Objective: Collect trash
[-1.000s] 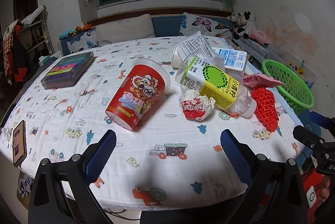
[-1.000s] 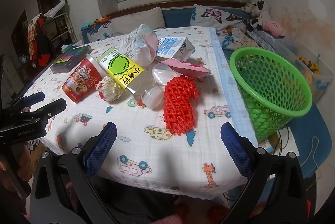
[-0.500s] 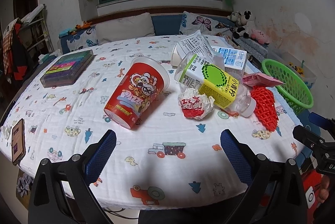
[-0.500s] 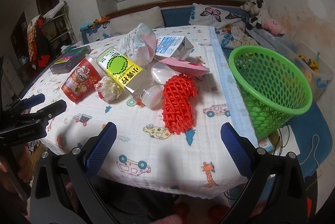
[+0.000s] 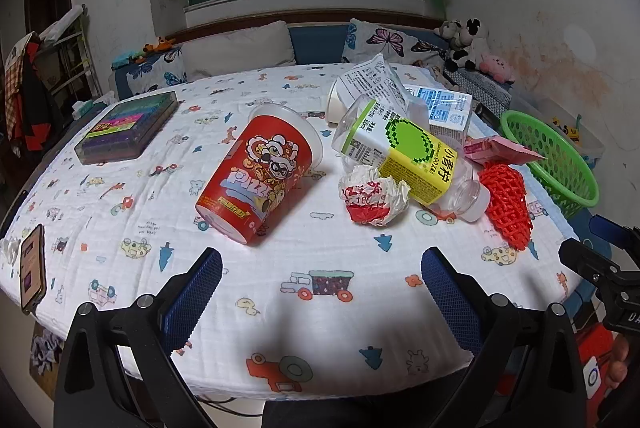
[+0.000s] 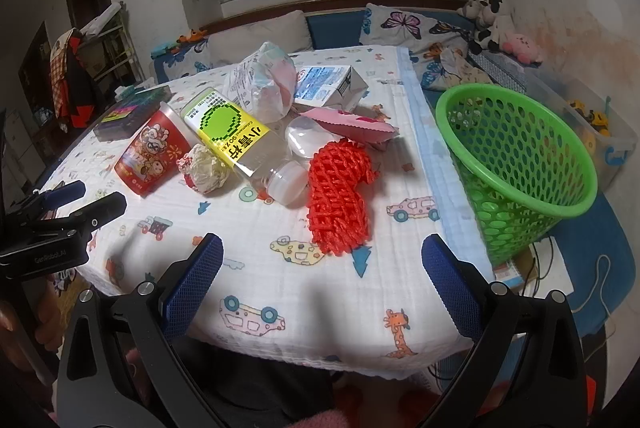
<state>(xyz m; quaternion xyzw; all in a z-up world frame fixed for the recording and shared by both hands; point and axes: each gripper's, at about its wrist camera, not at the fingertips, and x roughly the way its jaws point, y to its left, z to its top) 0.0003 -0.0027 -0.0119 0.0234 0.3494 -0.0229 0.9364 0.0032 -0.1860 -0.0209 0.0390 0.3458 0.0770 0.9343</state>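
We see both grippers, left gripper (image 5: 320, 292) and right gripper (image 6: 322, 280), spread wide and empty, edged slightly nearer the trash than before. The red cup (image 5: 260, 174) lies centre-table; only the right view shows the green basket (image 6: 516, 164) fully, right of the table (image 6: 280, 280).

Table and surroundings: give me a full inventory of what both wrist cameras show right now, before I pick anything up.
Paper cup: 1, red, on its side, table centre-left.
Crumpled wrapper: 1, white and red, against the bottle.
Plastic bottle: 1, clear with yellow-green label, lying down.
Foam net: 1, red, table's right side.
Pink packet: 1, behind the net.
Carton: 1, white and blue, far side.
Plastic bag: 1, clear, printed, behind the bottle.
Basket: 1, green, beside the table's right edge.
Case: 1, dark, multicoloured, far left.
Phone: 1, near left edge.
Tablecloth: 1, white, cartoon print.
Left gripper: open, empty.
Right gripper: open, empty.
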